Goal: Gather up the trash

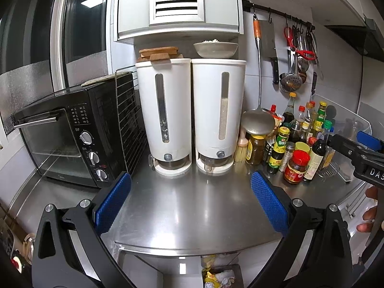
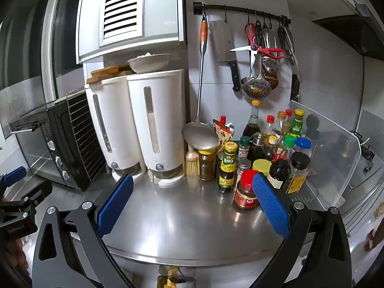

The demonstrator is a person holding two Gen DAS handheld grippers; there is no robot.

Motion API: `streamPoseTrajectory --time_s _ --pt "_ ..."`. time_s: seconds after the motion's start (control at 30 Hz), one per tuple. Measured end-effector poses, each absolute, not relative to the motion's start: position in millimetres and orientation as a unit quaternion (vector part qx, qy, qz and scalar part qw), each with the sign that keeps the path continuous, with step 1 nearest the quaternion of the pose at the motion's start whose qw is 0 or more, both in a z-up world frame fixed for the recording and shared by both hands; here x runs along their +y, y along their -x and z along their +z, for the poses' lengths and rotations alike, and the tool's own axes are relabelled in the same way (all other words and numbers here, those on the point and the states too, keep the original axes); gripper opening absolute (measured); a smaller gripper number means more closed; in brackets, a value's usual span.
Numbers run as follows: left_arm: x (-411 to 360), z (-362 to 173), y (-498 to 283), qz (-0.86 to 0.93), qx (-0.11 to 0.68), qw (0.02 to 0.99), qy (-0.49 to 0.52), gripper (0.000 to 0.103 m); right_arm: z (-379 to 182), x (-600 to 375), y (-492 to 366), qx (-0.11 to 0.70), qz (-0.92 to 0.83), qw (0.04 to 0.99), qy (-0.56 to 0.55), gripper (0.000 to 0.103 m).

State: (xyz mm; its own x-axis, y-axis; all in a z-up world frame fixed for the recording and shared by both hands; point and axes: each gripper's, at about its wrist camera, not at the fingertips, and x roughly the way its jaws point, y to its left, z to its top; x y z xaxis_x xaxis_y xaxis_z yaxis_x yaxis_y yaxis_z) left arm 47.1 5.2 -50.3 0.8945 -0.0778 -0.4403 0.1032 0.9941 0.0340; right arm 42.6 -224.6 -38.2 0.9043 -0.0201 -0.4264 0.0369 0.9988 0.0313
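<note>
My left gripper [image 1: 190, 199] is open and empty, held above the front of the steel countertop [image 1: 187, 206]. My right gripper [image 2: 192, 200] is open and empty too, above the same countertop [image 2: 182, 218], its right pad close to a red-lidded jar [image 2: 247, 192]. Below the counter's front edge stands a bin with crumpled white and yellow trash [image 1: 219, 278]; it also shows in the right wrist view [image 2: 176, 279], mostly cut off. The right gripper shows at the right edge of the left wrist view [image 1: 367, 151].
Two white grain dispensers [image 1: 192, 115] stand at the back, with a bowl [image 1: 215, 49] on top. A black toaster oven [image 1: 76, 139] is on the left. Several sauce bottles [image 1: 300, 141] crowd the right, beside a clear plastic guard [image 2: 336, 153]. Utensils hang on a rail [image 2: 242, 9].
</note>
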Motion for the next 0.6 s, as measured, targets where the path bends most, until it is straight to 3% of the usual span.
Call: streamPoseTrajectory --time_s 0.6 --pt "4.4 -52.0 -44.3 -0.054 0.228 0.972 -0.031 0.095 -39.9 -227.4 -40.3 0.221 -0.018 0.975 -0.027 0.100"
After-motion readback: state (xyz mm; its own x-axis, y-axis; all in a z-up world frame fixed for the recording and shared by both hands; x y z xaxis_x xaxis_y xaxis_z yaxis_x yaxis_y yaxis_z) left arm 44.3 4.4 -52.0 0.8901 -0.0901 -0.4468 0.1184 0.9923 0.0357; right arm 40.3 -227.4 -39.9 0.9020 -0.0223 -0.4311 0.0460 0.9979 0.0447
